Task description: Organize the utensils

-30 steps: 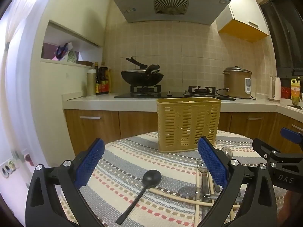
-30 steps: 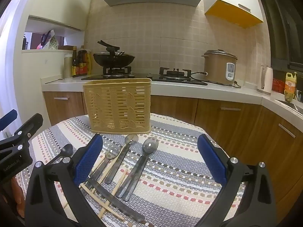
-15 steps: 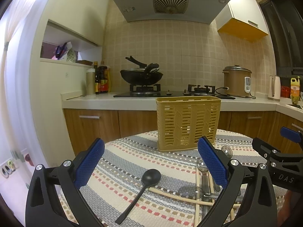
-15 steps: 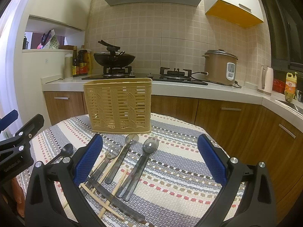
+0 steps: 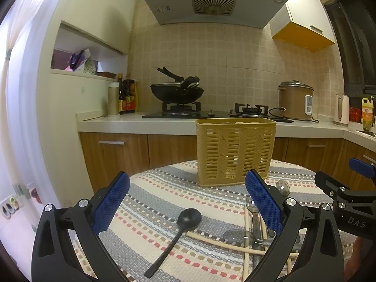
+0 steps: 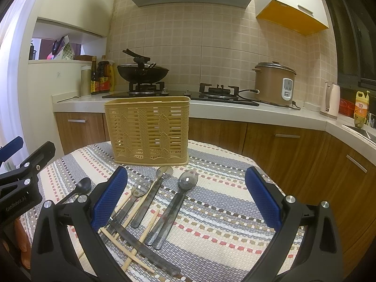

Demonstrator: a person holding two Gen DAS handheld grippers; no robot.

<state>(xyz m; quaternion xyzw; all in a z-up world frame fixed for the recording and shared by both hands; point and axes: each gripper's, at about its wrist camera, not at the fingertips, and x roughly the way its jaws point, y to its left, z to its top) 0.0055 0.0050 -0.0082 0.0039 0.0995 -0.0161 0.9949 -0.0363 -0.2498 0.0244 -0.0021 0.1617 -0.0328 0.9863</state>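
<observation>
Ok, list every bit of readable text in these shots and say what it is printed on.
"DAS" on the right tongs body, seen from the left wrist.
"ConRobot.AI", faint, on the left tongs body, seen from the right wrist.
Labels on the sauce bottles, yellow jug, range hood sticker and rice cooker panel: too small to read.

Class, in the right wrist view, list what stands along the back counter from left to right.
Bottles → wok on the left burner → bare right burner → rice cooker → white kettle → yellow bottle.
</observation>
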